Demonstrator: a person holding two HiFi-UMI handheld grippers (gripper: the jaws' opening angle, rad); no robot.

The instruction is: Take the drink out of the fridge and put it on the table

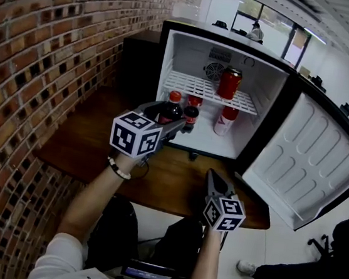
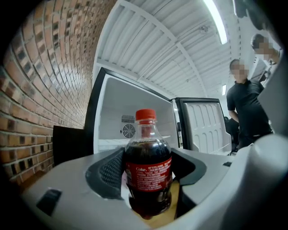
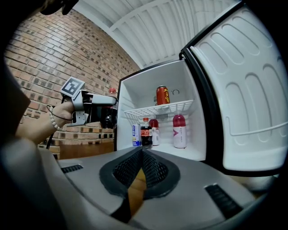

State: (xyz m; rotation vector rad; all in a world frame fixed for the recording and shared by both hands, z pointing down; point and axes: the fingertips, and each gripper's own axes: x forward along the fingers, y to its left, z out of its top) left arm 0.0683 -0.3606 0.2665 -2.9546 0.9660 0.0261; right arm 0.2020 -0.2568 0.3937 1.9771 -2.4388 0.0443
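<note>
Cola bottle already out of fridge, clamped upright between left gripper pads, in air over table. Remaining, by my judgement: set down, release. Right gripper jaws together, empty

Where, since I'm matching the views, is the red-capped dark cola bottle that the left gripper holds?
Head view: red-capped dark cola bottle left of centre, in the left gripper.
Left gripper view: lower centre, between the jaws.
Right gripper view: left of centre, in that gripper.
Shared landmark: the open white mini fridge.
</note>
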